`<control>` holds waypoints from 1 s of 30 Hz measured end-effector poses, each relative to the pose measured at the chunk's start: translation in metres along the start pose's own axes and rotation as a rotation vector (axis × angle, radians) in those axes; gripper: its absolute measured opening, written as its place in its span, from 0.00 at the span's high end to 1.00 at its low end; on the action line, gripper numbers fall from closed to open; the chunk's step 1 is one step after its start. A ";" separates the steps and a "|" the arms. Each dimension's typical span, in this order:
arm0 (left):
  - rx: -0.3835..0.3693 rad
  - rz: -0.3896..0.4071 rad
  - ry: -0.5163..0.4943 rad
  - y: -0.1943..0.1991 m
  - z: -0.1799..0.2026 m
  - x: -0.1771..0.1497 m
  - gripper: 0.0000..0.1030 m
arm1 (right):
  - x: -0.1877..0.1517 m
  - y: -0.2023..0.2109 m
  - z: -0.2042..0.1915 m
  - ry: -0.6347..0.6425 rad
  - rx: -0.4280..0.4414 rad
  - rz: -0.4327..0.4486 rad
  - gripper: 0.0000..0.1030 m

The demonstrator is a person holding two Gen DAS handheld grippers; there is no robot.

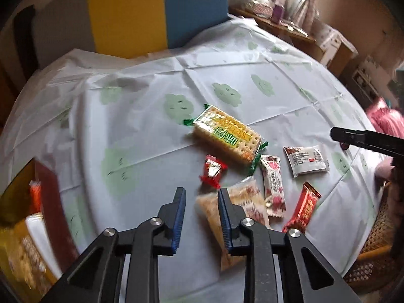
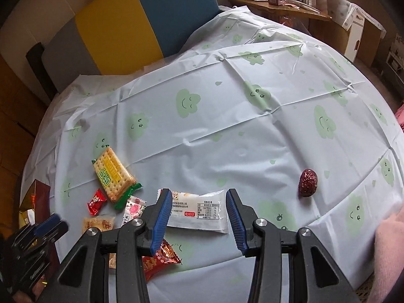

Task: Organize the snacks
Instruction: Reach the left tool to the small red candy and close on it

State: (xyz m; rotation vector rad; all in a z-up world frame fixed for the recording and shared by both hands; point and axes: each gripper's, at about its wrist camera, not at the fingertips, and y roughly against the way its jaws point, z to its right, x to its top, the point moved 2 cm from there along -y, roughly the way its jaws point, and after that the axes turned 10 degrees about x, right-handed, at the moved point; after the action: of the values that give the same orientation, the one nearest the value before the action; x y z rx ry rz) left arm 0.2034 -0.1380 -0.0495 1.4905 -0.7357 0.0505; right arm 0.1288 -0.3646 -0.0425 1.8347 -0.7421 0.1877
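While both tools hang over the cloth, nothing is gripped yet.

Right gripper (image 2: 199, 218): jaws spread wide, empty, lined up on either side of the white packet (image 2: 198, 208), which lies flat between and just past the fingertips. My guess is that this packet is the next pick.

Left gripper (image 1: 202, 218): jaws partly apart, empty. The beige packet (image 1: 242, 197) lies flat under its right finger and not between the two, so it would need to shift right to take it.

Loose snacks: ahead of the left gripper lie a small red candy (image 1: 212, 171) and the cracker pack (image 1: 227, 134); to its right, a pink flowered packet (image 1: 273, 185) and a red bar (image 1: 303, 207). They are scattered close together, some touching, probably tipped out for sorting.

Date: a single dried red date (image 2: 308, 182) sits well apart, ahead and right of the right gripper.

Box (image 1: 48, 202): an open red-and-gold box at the left gripper's far left, on the table's edge. It holds something orange and white, too blurred to name. It looks like the place the snacks belong.

Tablecloth (image 2: 227, 116): pale, with a green cloud print.
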 end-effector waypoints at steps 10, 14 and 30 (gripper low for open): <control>0.022 -0.071 -0.182 -0.045 0.040 0.021 0.78 | 0.004 0.002 0.003 -0.016 0.030 0.006 0.56; 0.025 -0.069 -0.149 -0.056 0.035 0.021 1.00 | 0.005 0.004 0.005 -0.031 0.038 0.011 0.56; -0.011 0.053 -0.190 -0.024 0.017 0.016 0.50 | 0.004 0.003 0.006 -0.030 0.012 0.008 0.56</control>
State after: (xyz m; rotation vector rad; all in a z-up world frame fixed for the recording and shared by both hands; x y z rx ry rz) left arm 0.2198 -0.1630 -0.0641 1.4780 -0.9274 -0.0555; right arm 0.1290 -0.3719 -0.0409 1.8496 -0.7707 0.1702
